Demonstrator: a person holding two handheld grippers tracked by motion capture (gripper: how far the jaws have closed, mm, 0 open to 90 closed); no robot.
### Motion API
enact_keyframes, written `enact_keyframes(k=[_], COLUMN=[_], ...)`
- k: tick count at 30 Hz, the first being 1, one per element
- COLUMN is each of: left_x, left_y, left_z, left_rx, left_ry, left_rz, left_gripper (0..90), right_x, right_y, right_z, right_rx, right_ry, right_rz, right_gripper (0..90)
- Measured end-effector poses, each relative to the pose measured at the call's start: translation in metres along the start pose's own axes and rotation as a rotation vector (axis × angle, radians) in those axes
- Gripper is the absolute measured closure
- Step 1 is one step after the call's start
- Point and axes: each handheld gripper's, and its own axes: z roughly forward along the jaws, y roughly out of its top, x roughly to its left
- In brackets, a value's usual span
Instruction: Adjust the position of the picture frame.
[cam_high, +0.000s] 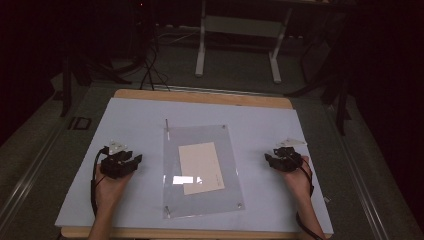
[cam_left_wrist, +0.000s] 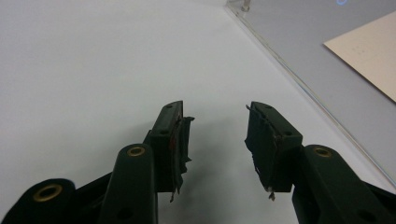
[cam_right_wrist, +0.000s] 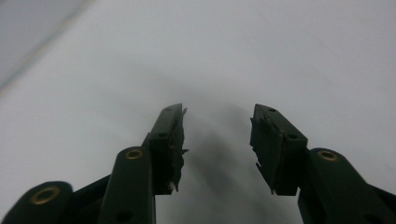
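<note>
Resting apart, hands (cam_high: 111, 175) flanking sheet (cam_high: 202, 170)

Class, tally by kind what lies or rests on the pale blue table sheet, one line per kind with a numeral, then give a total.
Clear acrylic plate: 1
Beige paper card: 1
Black grippers, left gripper and right gripper, both open and empty: 2
Total: 4

White surface (cam_high: 135, 125) on wood-edged top. Grey carpet floor (cam_high: 235, 70) beyond. White-legged frame (cam_high: 239, 25) at far side. Black cables (cam_high: 150, 65) on floor, dark stands (cam_high: 70, 75) left.
</note>
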Motion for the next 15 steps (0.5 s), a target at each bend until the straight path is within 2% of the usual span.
enact_keyframes(k=[2, 5, 7, 8, 10, 12, 15], left_x=[-0.001, -0.003, -0.005, -0.006, -0.007, -0.007, -0.009], left_y=[-0.002, -0.004, -0.006, -0.008, -0.009, -0.01, -0.011], left_z=[-0.004, -0.012, -0.015, -0.016, -0.016, -0.016, -0.017], left_rx=[-0.011, -0.039, -0.036, -0.01, -0.004, -0.001, 0.005], left_ry=[-0.004, -0.017, -0.011, 0.006, 0.015, 0.009, 0.021], left_rz=[-0.019, -0.048, -0.039, -0.041, -0.045, -0.04, -0.026], left_gripper=[54.8, 54.6, 54.0, 53.7, 53.3, 52.5, 51.8], right_x=[0.006, 0.01, 0.013, 0.017, 0.019, 0.027, 0.033], right_y=[0.005, 0.01, 0.016, 0.022, 0.026, 0.037, 0.043], right_z=[0.0, 0.002, 0.004, 0.005, 0.005, 0.008, 0.011], right_rx=[-0.005, 0.006, 0.009, 0.004, 0.003, -0.001, 0.001], right_ry=[0.036, 0.043, 0.058, 0.071, 0.082, 0.1, 0.11], right_rz=[-0.023, -0.046, -0.057, -0.055, -0.052, -0.055, -0.068], right_gripper=[58.4, 58.7, 59.4, 59.8, 59.8, 60.1, 60.3])
